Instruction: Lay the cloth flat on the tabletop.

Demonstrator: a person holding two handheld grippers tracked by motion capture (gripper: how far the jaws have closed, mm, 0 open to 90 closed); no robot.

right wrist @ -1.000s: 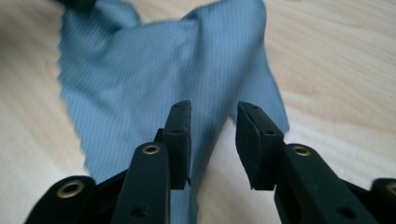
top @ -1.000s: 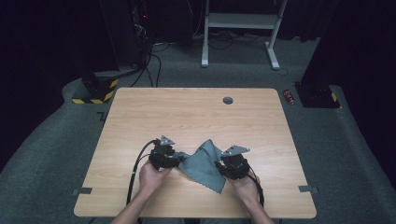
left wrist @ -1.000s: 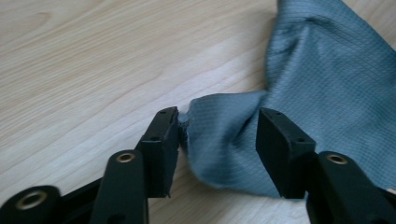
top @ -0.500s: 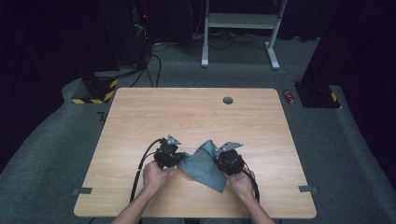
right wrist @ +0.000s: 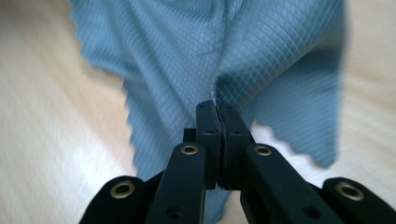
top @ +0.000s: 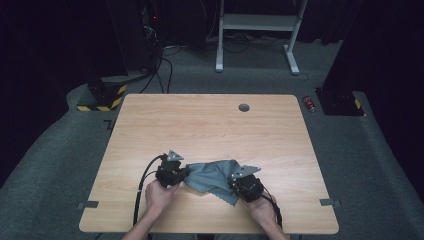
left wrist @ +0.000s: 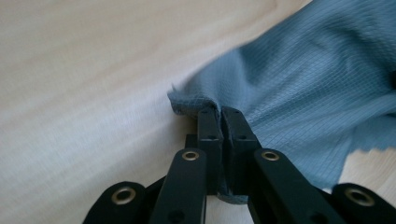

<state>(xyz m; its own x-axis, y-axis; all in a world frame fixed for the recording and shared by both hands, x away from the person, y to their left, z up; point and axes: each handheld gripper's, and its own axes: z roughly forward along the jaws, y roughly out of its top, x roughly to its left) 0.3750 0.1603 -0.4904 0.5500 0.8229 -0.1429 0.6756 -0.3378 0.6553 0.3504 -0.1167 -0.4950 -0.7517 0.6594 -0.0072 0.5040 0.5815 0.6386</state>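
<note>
The left gripper [left wrist: 222, 112] is seen with its jaws pressed together on a folded edge of the blue-grey cloth [left wrist: 299, 79]; a small roll of fabric is caught just at the tips. The right gripper [right wrist: 217, 106] is likewise closed, and a pinch of the same cloth is held between its jaws, with the fabric spread out ahead of it and a zigzag-cut edge hanging at the side.

In the high view, the cloth [top: 212, 175] is found near the front edge of the wooden table [top: 210, 125], stretched loosely between the left gripper [top: 172, 172] and the right gripper [top: 245, 184], partly lying on the table.

The cloth is judged to be very light, thin and soft, with a fine grid weave. It is expected to fold and sag easily and to slide over the smooth wood, so no stiffness can be relied on. Breaking is not a risk, but it could slip out if only a few threads are caught. It is best taken at a corner or at an edge, with enough fabric inside the jaws.

No brand, label or readable writing can be made out on the cloth, on the grippers or on the table.
</note>
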